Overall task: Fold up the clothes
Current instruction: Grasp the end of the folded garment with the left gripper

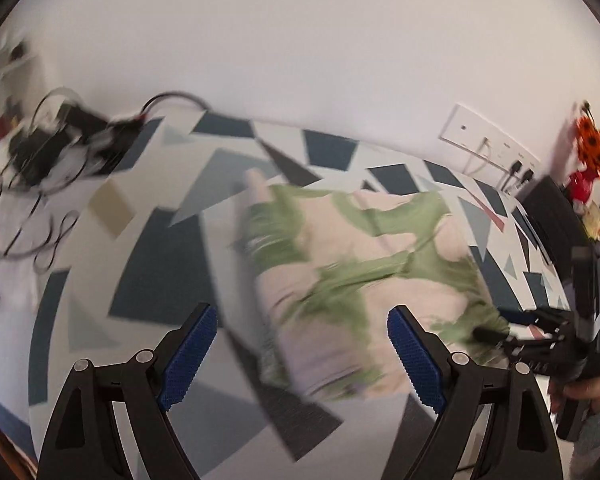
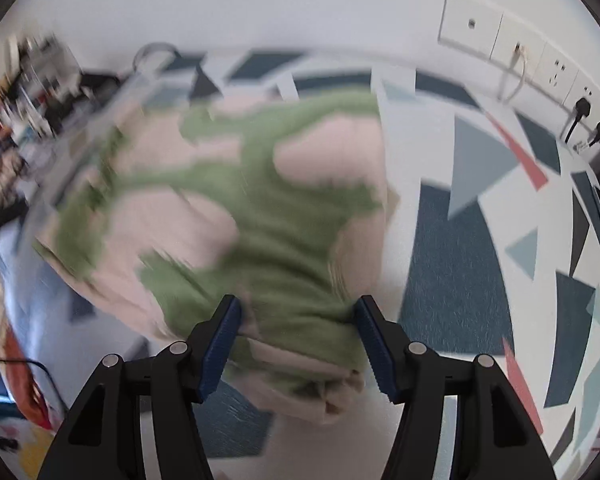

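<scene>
Left wrist view: the left gripper [image 1: 302,354] is spread wide and holds nothing; the soft pink-and-green folded garment [image 1: 352,264] lies at twelve o'clock on the blue-and-white patterned tablecloth [image 1: 160,264].

Right wrist view: the right gripper [image 2: 298,340] is parted, with the garment [image 2: 236,208] bunched between its blue pads [image 2: 220,344]. I cannot tell if it squeezes.

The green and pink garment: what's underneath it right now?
The garment lies on the patterned tablecloth, whose blue and grey shapes show all around it. Whatever lies beneath its bunched folds is covered.

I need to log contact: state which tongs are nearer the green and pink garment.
Right. The right tongs straddle a bunched edge of the green and pink garment, fabric between the pads. The left tongs are open just short of it, the garment's near edge showing between them.
</scene>
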The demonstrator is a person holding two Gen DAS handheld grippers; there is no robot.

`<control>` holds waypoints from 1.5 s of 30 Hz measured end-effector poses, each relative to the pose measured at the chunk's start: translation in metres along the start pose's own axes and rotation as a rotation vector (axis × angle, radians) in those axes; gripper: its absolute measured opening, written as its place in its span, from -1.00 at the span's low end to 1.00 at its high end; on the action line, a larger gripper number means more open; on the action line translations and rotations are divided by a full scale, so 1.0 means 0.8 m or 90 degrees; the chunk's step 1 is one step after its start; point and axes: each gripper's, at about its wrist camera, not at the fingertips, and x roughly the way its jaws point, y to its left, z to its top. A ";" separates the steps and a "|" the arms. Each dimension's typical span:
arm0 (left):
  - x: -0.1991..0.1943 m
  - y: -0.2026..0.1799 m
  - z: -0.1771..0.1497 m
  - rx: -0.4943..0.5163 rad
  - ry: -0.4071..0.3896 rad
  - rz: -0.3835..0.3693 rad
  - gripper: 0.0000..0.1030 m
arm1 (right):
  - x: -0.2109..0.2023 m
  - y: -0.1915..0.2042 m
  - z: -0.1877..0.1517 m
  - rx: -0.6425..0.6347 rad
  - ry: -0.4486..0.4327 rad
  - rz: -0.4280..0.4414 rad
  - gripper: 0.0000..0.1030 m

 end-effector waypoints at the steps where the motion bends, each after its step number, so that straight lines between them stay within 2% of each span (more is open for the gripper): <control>1: 0.007 -0.009 0.003 0.013 0.002 0.006 0.71 | 0.002 -0.001 -0.004 0.007 0.003 0.007 0.23; 6: 0.067 -0.022 -0.008 0.057 0.075 0.082 0.71 | 0.002 -0.004 -0.017 -0.001 0.014 0.012 0.23; 8: 0.082 -0.008 -0.020 0.047 0.105 0.117 0.71 | 0.002 -0.005 -0.023 -0.009 0.020 0.012 0.23; 12: 0.084 0.026 -0.033 -0.026 0.124 0.081 0.72 | 0.001 -0.007 -0.034 -0.027 0.032 0.013 0.23; 14: 0.083 0.030 -0.034 -0.033 0.125 0.077 0.71 | -0.006 -0.015 -0.038 -0.011 0.038 0.022 0.23; 21: 0.079 0.021 -0.032 -0.012 0.121 0.095 0.72 | -0.048 -0.047 -0.030 0.094 -0.040 0.065 0.23; 24: 0.074 0.026 -0.030 -0.025 0.119 0.084 0.71 | -0.042 -0.046 -0.019 0.115 -0.064 0.057 0.23; 27: 0.070 0.044 -0.032 -0.061 0.117 0.058 0.71 | -0.011 -0.038 -0.020 0.090 -0.024 0.013 0.23; 30: 0.065 0.066 -0.036 -0.116 0.119 0.032 0.71 | 0.003 -0.037 -0.035 0.077 -0.005 0.010 0.23; 34: 0.057 0.089 -0.043 -0.188 0.112 0.003 0.71 | 0.004 -0.035 -0.049 0.071 -0.001 0.022 0.47; 36: 0.056 0.094 -0.045 -0.202 0.111 0.002 0.71 | 0.003 -0.030 -0.050 0.055 0.006 0.023 0.47; 40: 0.062 0.097 -0.049 -0.193 0.114 0.014 0.72 | 0.002 -0.020 -0.049 0.013 0.021 0.020 0.47; 43: 0.067 0.092 -0.051 -0.158 0.112 0.026 0.74 | -0.002 -0.015 -0.045 -0.014 0.033 0.011 0.47; 45: 0.067 0.094 -0.047 -0.163 0.119 0.026 0.74 | -0.015 -0.012 -0.036 -0.023 0.020 0.007 0.47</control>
